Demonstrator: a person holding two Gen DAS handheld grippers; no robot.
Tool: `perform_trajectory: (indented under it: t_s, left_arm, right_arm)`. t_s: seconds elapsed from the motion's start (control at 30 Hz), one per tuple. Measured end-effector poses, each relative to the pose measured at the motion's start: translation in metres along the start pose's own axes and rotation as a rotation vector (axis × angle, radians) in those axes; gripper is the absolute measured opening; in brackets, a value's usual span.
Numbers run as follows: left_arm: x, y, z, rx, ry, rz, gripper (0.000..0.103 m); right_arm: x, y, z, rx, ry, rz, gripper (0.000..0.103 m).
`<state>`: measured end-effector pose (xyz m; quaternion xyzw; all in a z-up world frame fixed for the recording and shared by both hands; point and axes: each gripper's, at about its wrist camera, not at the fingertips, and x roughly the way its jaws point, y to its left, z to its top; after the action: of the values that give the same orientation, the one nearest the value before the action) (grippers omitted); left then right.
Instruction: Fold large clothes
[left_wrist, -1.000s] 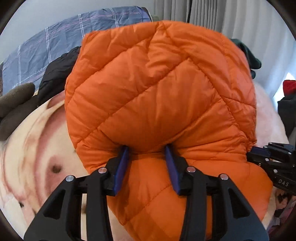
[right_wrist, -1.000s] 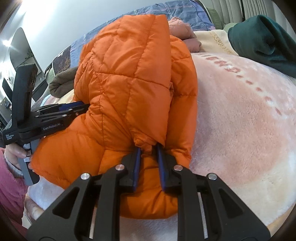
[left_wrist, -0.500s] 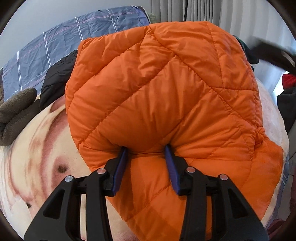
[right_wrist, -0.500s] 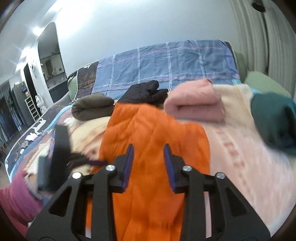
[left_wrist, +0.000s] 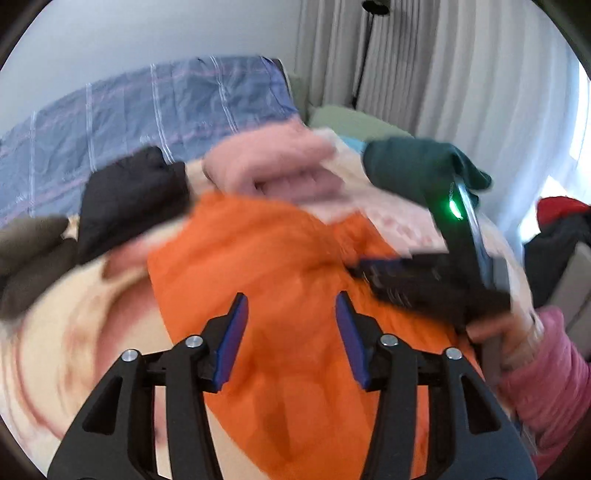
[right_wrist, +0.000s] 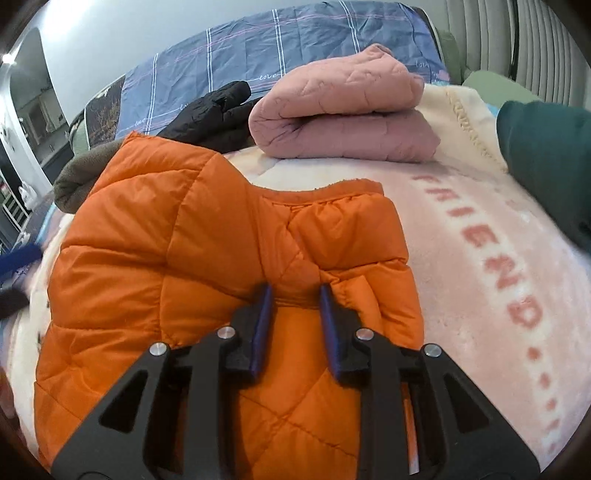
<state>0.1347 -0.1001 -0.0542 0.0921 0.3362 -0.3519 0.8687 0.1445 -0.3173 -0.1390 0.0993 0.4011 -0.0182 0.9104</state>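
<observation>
An orange quilted puffer jacket (right_wrist: 177, 236) lies folded on a pink fleece blanket (right_wrist: 480, 229) on the bed. It also shows, blurred, in the left wrist view (left_wrist: 266, 266). My left gripper (left_wrist: 290, 306) is open above the jacket, holding nothing. My right gripper (right_wrist: 293, 291) is open with its tips at the jacket's near fold, which bulges between the pads; it grips nothing. The right gripper's body also shows in the left wrist view (left_wrist: 436, 284), held by a hand in a pink sleeve.
A folded pink quilted garment (right_wrist: 343, 110) lies behind the jacket. A black jacket (right_wrist: 214, 114), a brown fleece (right_wrist: 77, 177) and a dark green garment (right_wrist: 546, 155) lie around it. A blue plaid sheet (right_wrist: 258, 48) covers the headboard. Curtains (left_wrist: 443, 74) hang at the right.
Both grippers have let go of the jacket and opened. The raised half has dropped flat onto the bed. The left gripper has lifted and its view is motion-blurred.
</observation>
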Motion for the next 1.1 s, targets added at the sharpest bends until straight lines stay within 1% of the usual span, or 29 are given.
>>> perform_trajectory:
  t_s: [0.03,0.07,0.1,0.13,0.17,0.2,0.23,0.33,0.4,0.43,0.47,0.5,0.57,0.63,0.7,0.77,0.8,0.83,0.87,0.97,1.0,1.03,1.1]
  left_arm:
    - [0.014,0.003,0.005,0.002,0.027,0.043,0.058]
    - [0.040,0.007,0.005,0.014,0.097,0.110,0.064]
    - [0.060,0.012,0.000,0.026,0.146,0.155,0.085]
    - [0.082,0.018,-0.010,0.031,0.171,0.177,0.089]
    - [0.090,0.024,-0.015,0.003,0.175,0.140,0.090]
    - [0.091,0.032,-0.018,-0.054,0.186,0.103,0.090]
    - [0.090,0.032,-0.018,-0.064,0.187,0.104,0.090]
    - [0.085,0.024,-0.021,-0.028,0.186,0.143,0.090]
    - [0.083,0.023,-0.022,-0.034,0.190,0.150,0.089]
    - [0.081,0.024,-0.022,-0.042,0.189,0.151,0.089]
    - [0.080,0.026,-0.023,-0.050,0.186,0.149,0.089]
    - [0.080,0.027,-0.023,-0.060,0.182,0.144,0.089]
    - [0.078,0.031,-0.023,-0.072,0.179,0.135,0.089]
    - [0.079,0.031,-0.022,-0.078,0.180,0.133,0.089]
    - [0.079,0.029,-0.022,-0.078,0.181,0.135,0.089]
    - [0.078,0.029,-0.022,-0.078,0.182,0.137,0.089]
    - [0.078,0.029,-0.022,-0.080,0.183,0.137,0.089]
    - [0.078,0.030,-0.022,-0.084,0.185,0.133,0.089]
    - [0.078,0.031,-0.022,-0.088,0.186,0.129,0.089]
    - [0.078,0.033,-0.021,-0.095,0.189,0.117,0.089]
    - [0.079,0.034,-0.020,-0.096,0.189,0.113,0.090]
    - [0.079,0.035,-0.020,-0.098,0.191,0.112,0.090]
    - [0.075,0.038,-0.018,-0.115,0.188,0.115,0.089]
  right_arm:
    - [0.002,-0.005,0.001,0.004,0.001,0.005,0.026]
    - [0.002,-0.006,0.001,0.007,0.002,0.009,0.026]
    - [0.001,-0.007,0.001,0.013,0.003,0.010,0.026]
    - [0.003,-0.006,0.002,0.020,0.005,0.007,0.026]
    - [0.003,-0.007,0.002,0.026,0.007,0.003,0.026]
    - [0.003,-0.007,0.003,0.024,0.010,0.006,0.026]
    - [0.004,-0.005,0.003,0.019,0.008,0.007,0.027]
    - [-0.010,-0.005,0.001,0.003,-0.018,0.026,0.031]
    - [-0.035,-0.009,0.000,0.024,-0.050,0.065,0.050]
    - [-0.051,-0.012,-0.003,0.039,-0.080,0.089,0.079]
    - [-0.066,-0.015,-0.006,0.049,-0.118,0.097,0.090]
    - [-0.084,-0.020,-0.013,0.043,-0.159,0.087,0.090]
    - [-0.094,-0.029,-0.020,0.040,-0.150,0.095,0.094]
    - [-0.086,-0.043,-0.031,0.096,-0.056,0.171,0.095]
    - [-0.069,-0.055,-0.042,0.184,0.040,0.258,0.096]
    - [-0.053,-0.063,-0.046,0.263,0.089,0.343,0.097]
    - [-0.041,-0.068,-0.048,0.311,0.126,0.429,0.098]
    - [-0.032,-0.071,-0.047,0.345,0.150,0.486,0.101]
    - [-0.025,-0.074,-0.046,0.367,0.158,0.521,0.101]
    - [-0.008,-0.071,-0.031,0.369,0.186,0.607,0.101]
    - [-0.003,-0.069,-0.026,0.367,0.200,0.620,0.101]
    - [0.003,-0.066,-0.022,0.363,0.215,0.615,0.101]
    - [0.006,-0.060,-0.018,0.338,0.227,0.561,0.092]
